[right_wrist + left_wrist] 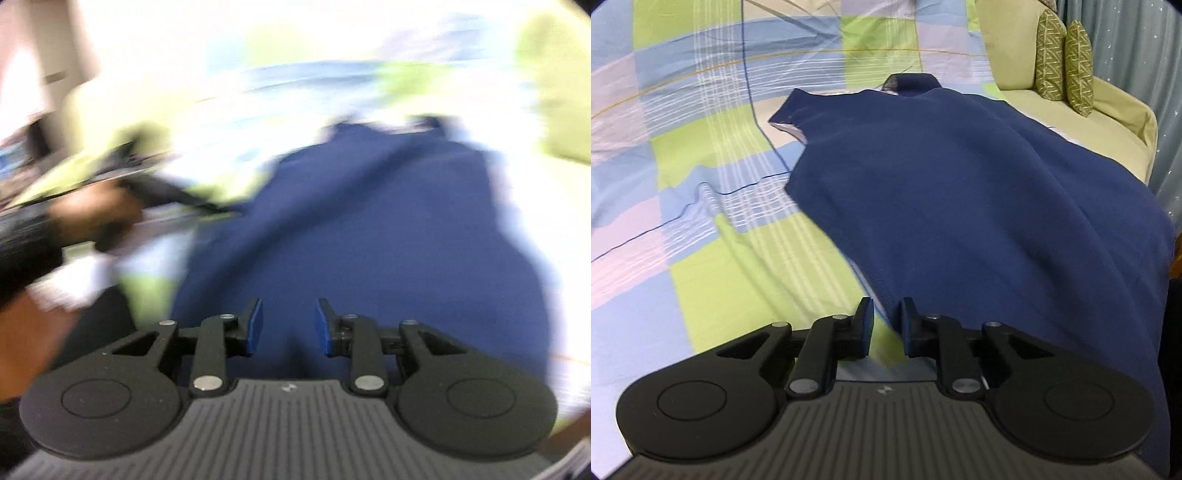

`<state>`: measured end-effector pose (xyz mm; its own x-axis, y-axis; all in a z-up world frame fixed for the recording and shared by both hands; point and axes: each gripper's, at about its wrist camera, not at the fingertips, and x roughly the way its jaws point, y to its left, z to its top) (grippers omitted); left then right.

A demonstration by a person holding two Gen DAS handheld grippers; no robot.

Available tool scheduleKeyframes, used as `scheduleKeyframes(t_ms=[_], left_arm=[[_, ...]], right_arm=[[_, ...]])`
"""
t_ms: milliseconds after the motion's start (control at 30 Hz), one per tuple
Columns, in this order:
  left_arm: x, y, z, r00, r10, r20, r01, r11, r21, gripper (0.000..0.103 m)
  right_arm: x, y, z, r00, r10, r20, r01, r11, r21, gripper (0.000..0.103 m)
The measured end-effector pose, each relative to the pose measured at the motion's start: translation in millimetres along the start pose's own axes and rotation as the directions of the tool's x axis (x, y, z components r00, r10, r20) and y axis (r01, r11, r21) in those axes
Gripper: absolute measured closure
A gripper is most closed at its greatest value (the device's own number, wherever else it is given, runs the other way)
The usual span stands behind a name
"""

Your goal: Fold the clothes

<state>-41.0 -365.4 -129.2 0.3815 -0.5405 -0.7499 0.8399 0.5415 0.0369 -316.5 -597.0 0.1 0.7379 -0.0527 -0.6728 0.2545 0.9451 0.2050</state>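
Note:
A navy blue shirt (pixel 960 192) lies spread on a checked bedsheet (pixel 701 155), collar at the far end. My left gripper (pixel 886 317) sits at the shirt's near hem corner, jaws a little apart, with the hem edge running between the fingertips; I cannot tell whether they pinch it. In the blurred right wrist view the same shirt (pixel 369 229) fills the middle. My right gripper (pixel 288 325) is open just above the shirt's near part and holds nothing. The left gripper and the hand that holds it (pixel 92 210) show at the left of that view.
A light green sofa (pixel 1071 110) with two patterned cushions (pixel 1063 62) stands at the far right beside the bed. A grey curtain (pixel 1145 55) hangs behind it. The sheet has a raised wrinkle (pixel 705 195) left of the shirt.

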Motion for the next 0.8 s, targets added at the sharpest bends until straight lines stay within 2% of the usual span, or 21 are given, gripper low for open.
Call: scheduleKeyframes(t_ms=[67,133,200,267,400,467,600,667,700,733,800], left_arm=[[-16,-3,7,0.999,-0.018,0.042,0.018,1.0,-0.015,0.087],[-27,-9,15,0.997,-0.031,0.068,0.032,0.999,-0.011,0.087],[-31,-22,28,0.996,-0.051,0.078,0.049,0.998,0.028,0.085],[-28,-51,56,0.992,-0.105,0.068,0.097,0.99,0.106,0.085],[-9,-98,108,0.976,-0.213,0.054,0.196,0.955,0.223,0.069],[3,-120,133,0.966,-0.252,0.051,0.23,0.936,0.268,0.067],[39,-172,180,0.95,-0.309,0.038,0.273,0.886,0.375,0.059],[56,-191,192,0.947,-0.32,0.028,0.282,0.871,0.403,0.059],[63,-198,196,0.945,-0.326,0.024,0.288,0.866,0.409,0.059],[75,-207,204,0.941,-0.337,0.017,0.301,0.861,0.411,0.059],[88,-218,211,0.939,-0.344,0.011,0.311,0.86,0.405,0.059]], right_arm=[[-4,-45,-12,0.996,-0.086,0.028,0.083,0.991,0.102,0.074],[-7,-87,-30,0.991,-0.125,0.041,0.112,0.967,0.227,0.074],[-9,-125,-50,0.992,-0.11,0.064,0.079,0.926,0.368,0.074],[-9,-153,-66,0.991,-0.083,0.107,0.023,0.884,0.466,0.074],[2,-189,-82,0.988,-0.022,0.152,-0.065,0.838,0.542,0.068],[15,-197,-87,0.989,0.011,0.146,-0.092,0.825,0.557,0.066],[32,-198,-95,0.989,0.091,0.113,-0.138,0.826,0.546,0.066],[37,-199,-95,0.991,0.1,0.092,-0.134,0.836,0.532,0.073],[38,-201,-96,0.991,0.101,0.084,-0.131,0.833,0.538,0.091],[38,-202,-98,0.991,0.105,0.082,-0.133,0.826,0.547,0.1],[28,-203,-103,0.991,0.093,0.097,-0.132,0.817,0.561,0.101]])
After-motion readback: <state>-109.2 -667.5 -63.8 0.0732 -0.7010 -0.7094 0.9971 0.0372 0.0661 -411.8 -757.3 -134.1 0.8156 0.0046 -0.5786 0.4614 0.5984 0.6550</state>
